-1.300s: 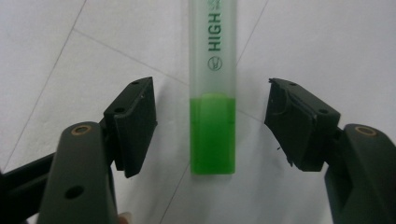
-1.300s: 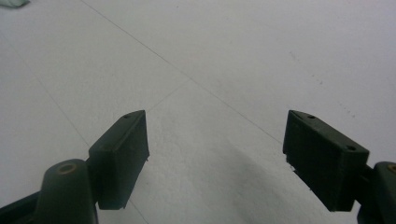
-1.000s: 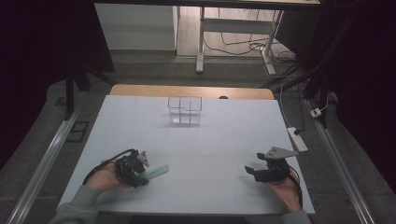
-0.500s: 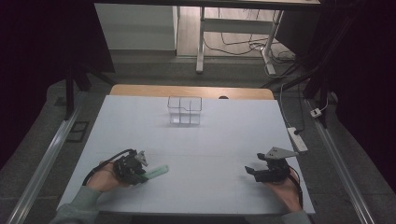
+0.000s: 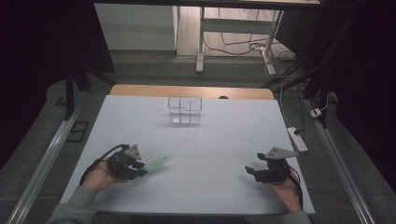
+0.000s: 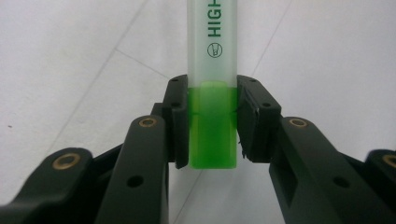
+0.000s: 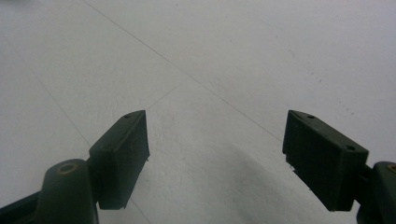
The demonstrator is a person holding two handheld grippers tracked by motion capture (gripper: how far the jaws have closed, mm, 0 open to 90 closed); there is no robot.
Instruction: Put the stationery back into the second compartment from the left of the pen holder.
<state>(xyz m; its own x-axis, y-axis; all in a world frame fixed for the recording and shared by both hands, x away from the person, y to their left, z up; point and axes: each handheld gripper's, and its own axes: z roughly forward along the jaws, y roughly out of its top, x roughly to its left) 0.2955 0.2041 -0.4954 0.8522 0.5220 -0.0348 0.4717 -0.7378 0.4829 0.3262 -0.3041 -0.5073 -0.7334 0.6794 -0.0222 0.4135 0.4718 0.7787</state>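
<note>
The left gripper [image 6: 212, 121] is pinching the highlighter [image 6: 213, 70] by its green end; it looks light, stiff and slippery. The right gripper's [image 7: 217, 158] fingers are standing spread.

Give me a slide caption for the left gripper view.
Left gripper shut on the green end of a highlighter lying on the white table.

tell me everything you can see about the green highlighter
The highlighter is a slim marker with a frosted, translucent plastic barrel, dark green lettering reading "HIGH" and a bright green end. The left gripper is shut on that green end, pads pressing both sides. It lies low over the white table, pointing toward the centre.
</note>
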